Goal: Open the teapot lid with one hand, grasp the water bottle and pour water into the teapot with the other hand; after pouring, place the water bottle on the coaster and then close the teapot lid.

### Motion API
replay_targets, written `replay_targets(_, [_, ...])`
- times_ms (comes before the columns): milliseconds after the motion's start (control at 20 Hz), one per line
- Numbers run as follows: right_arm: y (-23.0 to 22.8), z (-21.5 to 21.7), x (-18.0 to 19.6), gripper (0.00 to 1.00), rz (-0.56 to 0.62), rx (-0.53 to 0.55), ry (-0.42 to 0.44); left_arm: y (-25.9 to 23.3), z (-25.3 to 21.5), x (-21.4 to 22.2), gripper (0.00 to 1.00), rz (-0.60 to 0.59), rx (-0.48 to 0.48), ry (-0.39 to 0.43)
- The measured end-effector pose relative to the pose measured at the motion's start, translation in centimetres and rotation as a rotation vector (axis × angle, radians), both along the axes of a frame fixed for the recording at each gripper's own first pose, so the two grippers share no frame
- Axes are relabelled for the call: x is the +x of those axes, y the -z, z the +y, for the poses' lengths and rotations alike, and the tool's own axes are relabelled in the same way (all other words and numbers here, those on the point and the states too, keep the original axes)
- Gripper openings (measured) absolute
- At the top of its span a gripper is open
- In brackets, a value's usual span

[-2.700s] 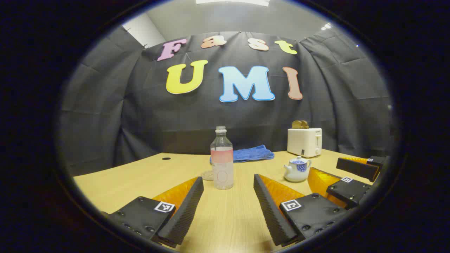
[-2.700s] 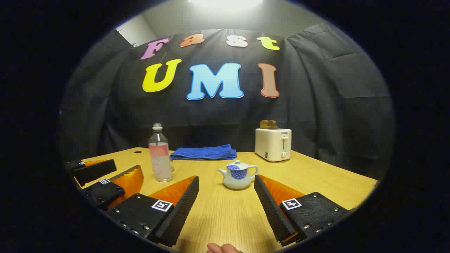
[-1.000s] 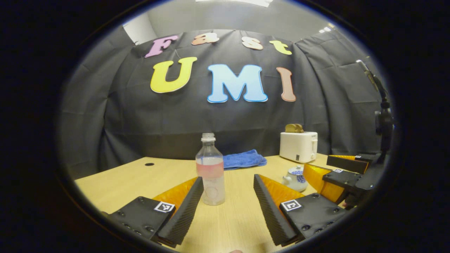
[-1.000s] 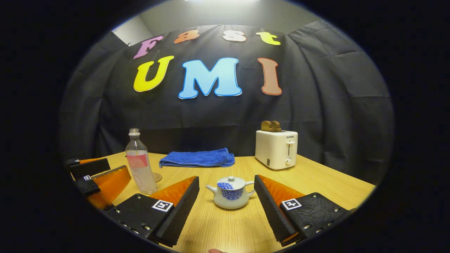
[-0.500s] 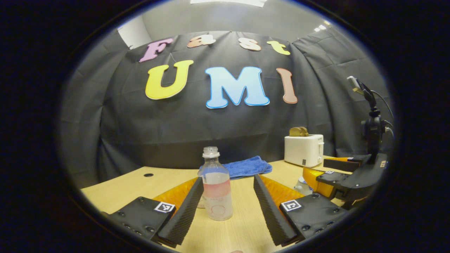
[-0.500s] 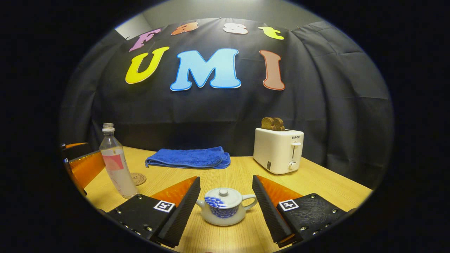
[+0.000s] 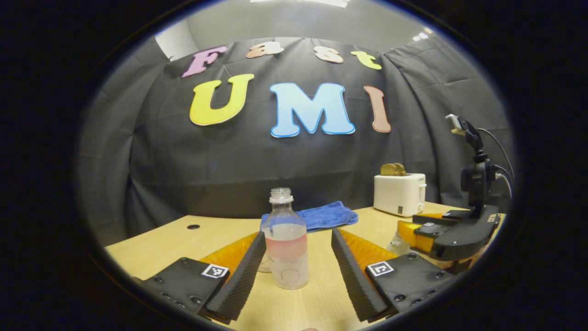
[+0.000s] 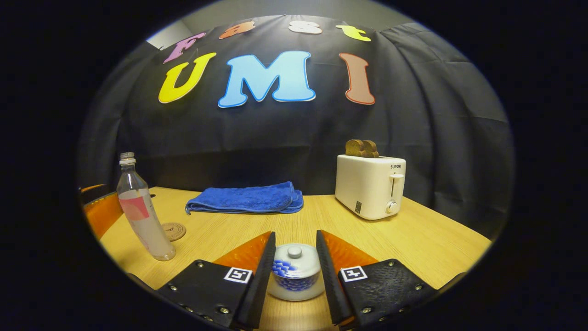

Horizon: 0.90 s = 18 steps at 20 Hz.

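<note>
A clear uncapped water bottle (image 7: 287, 246) with a pink label stands on the wooden table (image 7: 161, 243), between the fingers of my left gripper (image 7: 297, 233), which is open and not touching it. The white teapot (image 8: 296, 282) with a blue pattern sits between the fingers of my right gripper (image 8: 295, 233). Its lid (image 8: 294, 256) is on, and the narrowed fingers flank the lid closely; contact is unclear. The bottle (image 8: 140, 209) also stands far left in the right gripper view, with a round coaster (image 8: 173, 231) just behind it.
A folded blue towel (image 8: 245, 198) lies at the back of the table. A white toaster (image 8: 371, 186) with bread in it stands at the back right. My right gripper (image 7: 443, 234) shows at the right of the left gripper view.
Both grippers have moved forward. The bottle now stands between the left fingers. The right fingers have closed in from wide apart to the sides of the teapot lid.
</note>
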State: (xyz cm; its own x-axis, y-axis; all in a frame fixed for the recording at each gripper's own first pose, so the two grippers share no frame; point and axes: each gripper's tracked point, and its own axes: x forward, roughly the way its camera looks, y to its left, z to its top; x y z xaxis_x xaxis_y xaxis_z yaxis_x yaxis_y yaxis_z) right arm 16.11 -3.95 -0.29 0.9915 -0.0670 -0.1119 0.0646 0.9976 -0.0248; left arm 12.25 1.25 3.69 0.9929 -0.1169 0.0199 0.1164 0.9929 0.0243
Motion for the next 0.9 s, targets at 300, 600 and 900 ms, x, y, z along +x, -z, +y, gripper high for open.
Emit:
replay_targets(300, [0.0, -0.5, 0.5, 0.07, -0.005, -0.047, -0.001, 0.5, 0.3, 0.4, 1.0, 0.015, -0.009, 0.003])
replay_targets(600, [-1.5, -0.2, 0.0, 0.07, -0.041, -0.066, -0.024, 1.5, 0.2, 0.9, 1.0, 0.044, -0.012, -0.001])
replay_targets(900, [-2.0, 0.3, -1.5, 0.07, -0.059, -0.052, -0.057, 2.6, 0.6, 1.8, 1.0, 0.062, -0.002, -0.042])
